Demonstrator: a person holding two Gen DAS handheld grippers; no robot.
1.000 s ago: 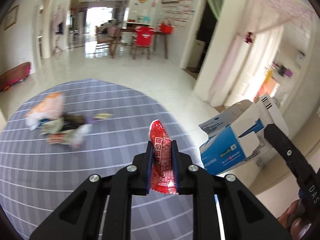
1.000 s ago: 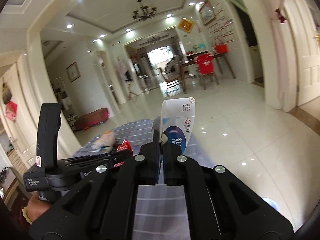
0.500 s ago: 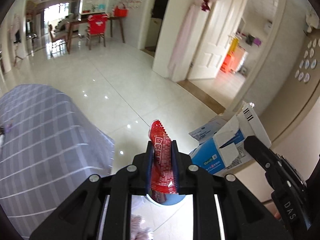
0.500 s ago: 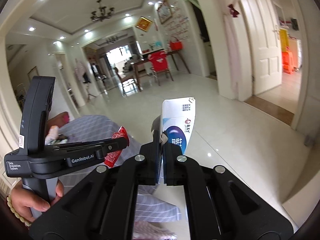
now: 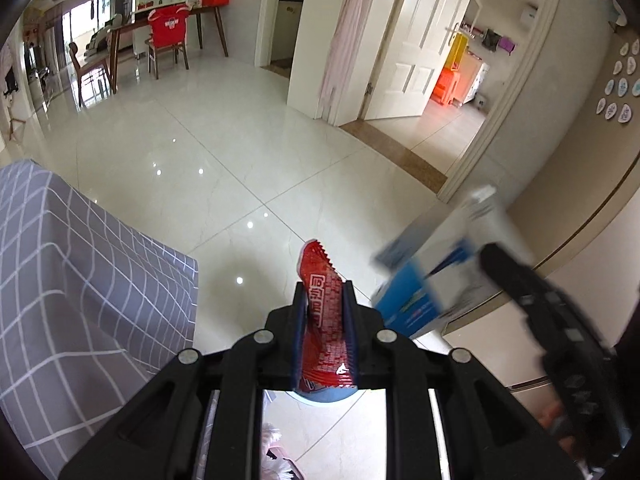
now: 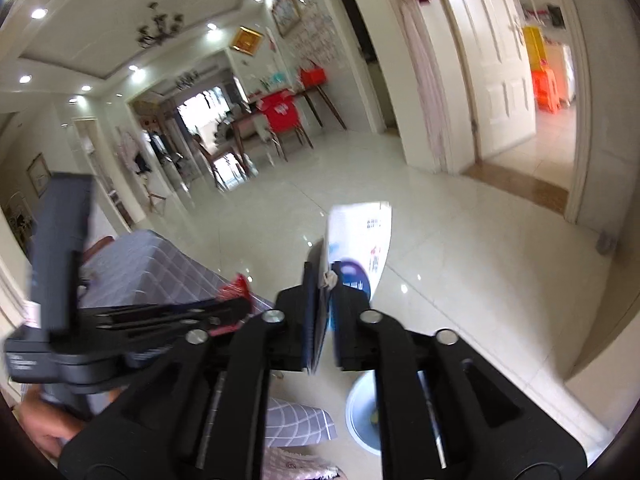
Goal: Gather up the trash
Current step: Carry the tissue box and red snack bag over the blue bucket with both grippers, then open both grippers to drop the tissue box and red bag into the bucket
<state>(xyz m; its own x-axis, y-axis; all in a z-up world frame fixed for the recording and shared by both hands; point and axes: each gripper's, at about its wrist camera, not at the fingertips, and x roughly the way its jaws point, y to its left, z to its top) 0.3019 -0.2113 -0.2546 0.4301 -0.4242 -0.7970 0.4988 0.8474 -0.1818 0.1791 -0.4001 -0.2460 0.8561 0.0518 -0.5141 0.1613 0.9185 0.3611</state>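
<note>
Room: glossy pale tiled floor [image 5: 248, 168], with a white door [image 5: 416, 40] at the far side.
Landmark: table under a grey checked cloth [image 5: 72, 280].
Left gripper [image 5: 323, 300]: just right of the cloth's edge, clamped on a red wrapper [image 5: 322, 304] standing upright.
Right gripper [image 6: 322, 292]: further right of the cloth, above the floor, pinching a blue and white carton [image 6: 356, 240].
Bin [image 6: 362, 416]: pale round rim on the floor just beyond the cloth's corner, under the right gripper.

Home: tiled floor [image 5: 248, 168], dining table [image 5: 168, 20], chandelier [image 6: 158, 34], panelled door [image 5: 424, 40].
</note>
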